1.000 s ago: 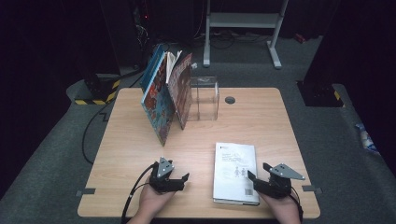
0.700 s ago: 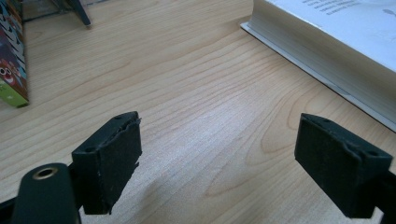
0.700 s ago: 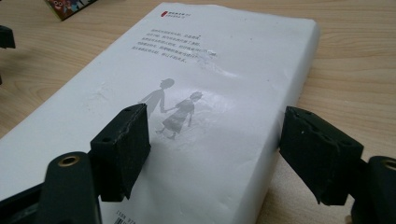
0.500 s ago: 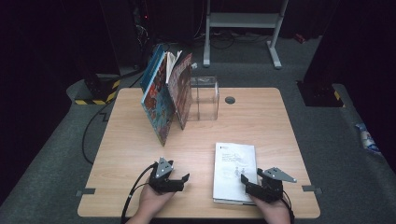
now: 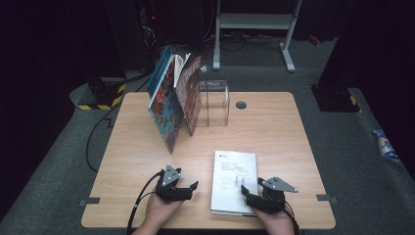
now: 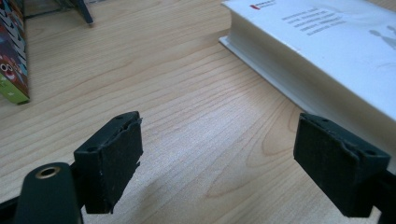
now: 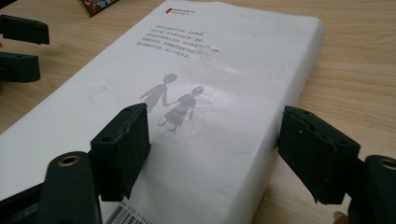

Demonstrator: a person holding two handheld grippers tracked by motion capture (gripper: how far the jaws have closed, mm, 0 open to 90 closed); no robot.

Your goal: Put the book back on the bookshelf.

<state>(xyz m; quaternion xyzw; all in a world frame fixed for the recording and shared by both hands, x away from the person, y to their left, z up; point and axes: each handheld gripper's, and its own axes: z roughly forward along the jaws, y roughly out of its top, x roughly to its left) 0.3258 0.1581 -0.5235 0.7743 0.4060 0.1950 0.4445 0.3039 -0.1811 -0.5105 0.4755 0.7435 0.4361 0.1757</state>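
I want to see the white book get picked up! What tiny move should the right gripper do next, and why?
Probably ease the right gripper a little lower and close it on the white book's near right edge. Its jaws stand open: one jaw hangs above the cover, the other beyond the book's side, and the pads are not pressing it yet.

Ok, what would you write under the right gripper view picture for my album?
The right gripper, jaws open, hangs over the near edge of a white book lying flat on the wooden table.
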